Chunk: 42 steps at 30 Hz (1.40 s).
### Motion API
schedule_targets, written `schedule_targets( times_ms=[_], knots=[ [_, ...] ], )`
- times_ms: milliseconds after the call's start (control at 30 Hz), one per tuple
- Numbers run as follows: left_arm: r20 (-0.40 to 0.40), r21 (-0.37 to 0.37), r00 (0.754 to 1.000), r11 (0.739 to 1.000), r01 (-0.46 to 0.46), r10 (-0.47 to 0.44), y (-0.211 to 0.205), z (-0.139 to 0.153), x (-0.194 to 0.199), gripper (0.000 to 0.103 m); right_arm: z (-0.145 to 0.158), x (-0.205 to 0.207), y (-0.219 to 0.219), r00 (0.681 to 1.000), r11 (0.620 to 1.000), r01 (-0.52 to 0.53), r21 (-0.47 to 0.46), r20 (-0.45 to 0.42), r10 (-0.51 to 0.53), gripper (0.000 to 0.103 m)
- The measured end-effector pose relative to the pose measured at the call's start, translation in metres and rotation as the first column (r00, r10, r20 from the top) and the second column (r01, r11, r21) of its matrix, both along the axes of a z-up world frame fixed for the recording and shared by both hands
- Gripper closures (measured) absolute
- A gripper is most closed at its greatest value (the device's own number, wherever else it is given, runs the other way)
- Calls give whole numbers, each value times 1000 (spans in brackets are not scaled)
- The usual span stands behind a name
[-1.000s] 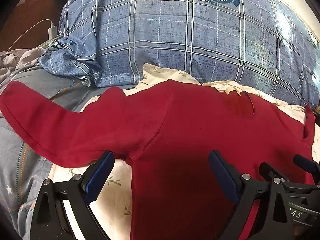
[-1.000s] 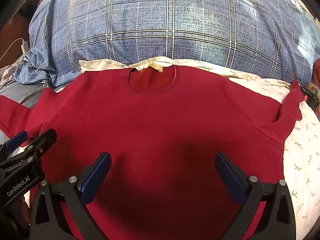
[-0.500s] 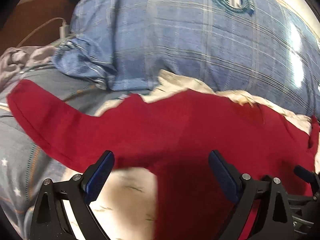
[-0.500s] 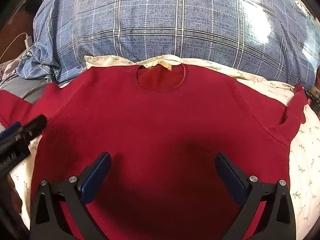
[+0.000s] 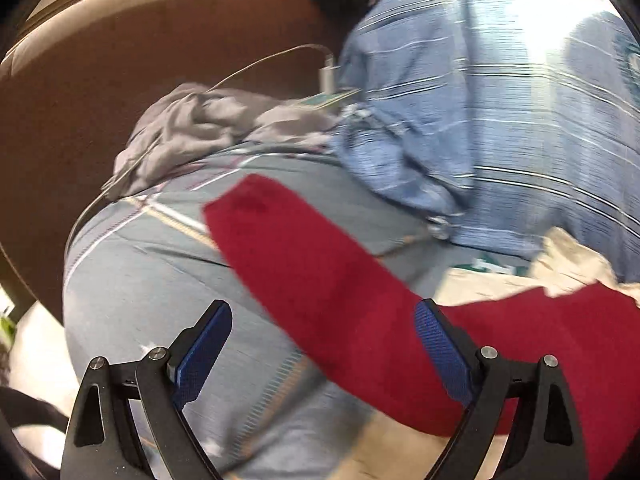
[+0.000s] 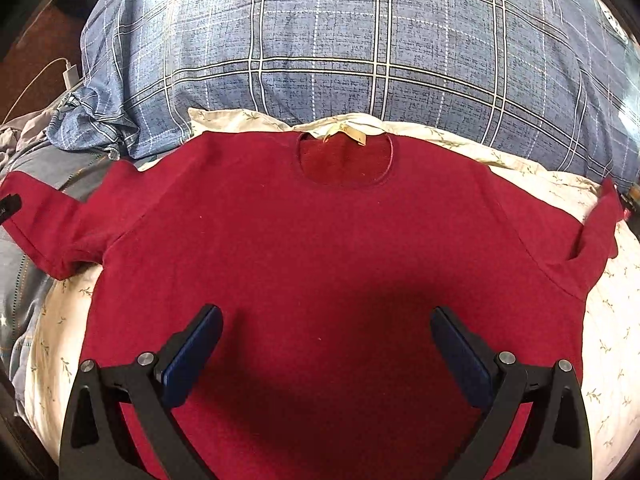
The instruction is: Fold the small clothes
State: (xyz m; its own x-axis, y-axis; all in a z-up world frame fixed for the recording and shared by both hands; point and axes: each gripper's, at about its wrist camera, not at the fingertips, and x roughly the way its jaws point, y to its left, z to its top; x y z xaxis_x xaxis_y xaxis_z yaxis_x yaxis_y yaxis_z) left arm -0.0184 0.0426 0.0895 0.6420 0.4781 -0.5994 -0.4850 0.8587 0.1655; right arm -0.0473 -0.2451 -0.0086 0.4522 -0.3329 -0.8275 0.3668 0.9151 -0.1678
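Behind my red sweater [image 6: 320, 248] sits a blue checked pillow [image 6: 360, 40]. Both my left gripper [image 5: 322, 344] and right gripper [image 6: 326, 352] are wide open, holding nothing.

The left gripper [image 5: 323, 327] has a black frame of triangular cut-out arms, silver round screws at the joints, and blue textured pads [image 5: 202, 352] on its two fingers. The right gripper [image 6: 326, 338] is built alike: black arms, silver screws, and dark blue pads [image 6: 192, 360].
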Motion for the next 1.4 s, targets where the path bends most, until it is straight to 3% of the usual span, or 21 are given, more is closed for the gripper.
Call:
schedule_targets(
  times_ms=[133, 267, 367, 400, 467, 500, 567, 600, 767, 867, 967, 1067, 1133, 1167, 1200, 1233, 1267, 1333, 1400],
  knots=[
    [-12, -57, 997, 995, -82, 82, 34, -1, 19, 11, 2, 1, 2, 1000, 1000, -10, 5, 11, 10, 0],
    [-36, -69, 988, 986, -152, 150, 62, -8, 49, 11, -3, 3, 2, 1000, 1000, -14, 17, -2, 14, 0],
    [-59, -100, 985, 981, -169, 164, 77, -21, 69, 18, -8, 4, 0, 1000, 1000, -9, 24, -16, 9, 0],
    [-46, -57, 985, 984, -167, 164, 75, -22, 76, 19, -9, 4, -1, 1000, 1000, -6, 31, -19, 7, 0],
    [-44, -57, 989, 988, -142, 140, 72, -24, 83, 39, -9, 5, -3, 1000, 999, -3, 40, -18, 4, 0],
    [-34, -57, 991, 989, -135, 133, 72, -25, 87, 43, -9, 5, -3, 1000, 999, -3, 40, -16, 4, 0],
    [-37, -96, 993, 989, -113, 110, 75, -29, 92, 84, -9, 6, -3, 1000, 999, -6, 41, -12, 7, 0],
    [-39, -122, 994, 987, -107, 103, 78, -32, 93, 89, -9, 7, -3, 1000, 999, -10, 42, -13, 10, 0],
    [37, -206, 998, 978, -44, 53, 72, -27, 85, 95, -10, 5, -8, 1000, 998, -2, 59, -10, 3, 0],
    [111, -218, 992, 972, 88, -65, 34, -8, 70, 95, -4, 1, -14, 1000, 998, 14, 67, 6, -14, 0],
    [165, -244, 953, 926, 288, -253, -23, 5, 58, 95, 5, -4, -24, 999, 998, 26, 58, 29, -28, 0],
    [160, -291, 878, 829, 478, -451, -82, 0, 53, 95, 14, -10, -39, 997, 997, 53, 55, 54, -56, 0],
    [123, -325, 816, 754, 571, -565, -116, -17, 52, 94, 19, -14, -49, 995, 996, 70, 62, 67, -74, 0],
    [101, -346, 788, 721, 601, -608, -128, -27, 53, 92, 20, -16, -55, 994, 995, 77, 70, 77, -82, 0],
    [63, -388, 746, 672, 630, -663, -141, -44, 56, 90, 22, -19, -60, 992, 993, 81, 85, 91, -89, 0],
    [29, -425, 719, 642, 638, -695, -149, -58, 58, 79, 23, -21, -66, 990, 991, 88, 103, 104, -99, 1],
    [2, -456, 704, 626, 633, -711, -152, -67, 62, 67, 24, -23, -71, 987, 988, 96, 118, 116, -110, 1],
    [-49, -493, 688, 617, 614, -724, -152, -81, 66, 61, 27, -24, -79, 984, 985, 109, 132, 127, -125, 1],
    [-22, -487, 692, 612, 623, -722, -141, -69, 65, 56, 28, -20, -82, 985, 984, 98, 150, 125, -117, 1]
  ],
)
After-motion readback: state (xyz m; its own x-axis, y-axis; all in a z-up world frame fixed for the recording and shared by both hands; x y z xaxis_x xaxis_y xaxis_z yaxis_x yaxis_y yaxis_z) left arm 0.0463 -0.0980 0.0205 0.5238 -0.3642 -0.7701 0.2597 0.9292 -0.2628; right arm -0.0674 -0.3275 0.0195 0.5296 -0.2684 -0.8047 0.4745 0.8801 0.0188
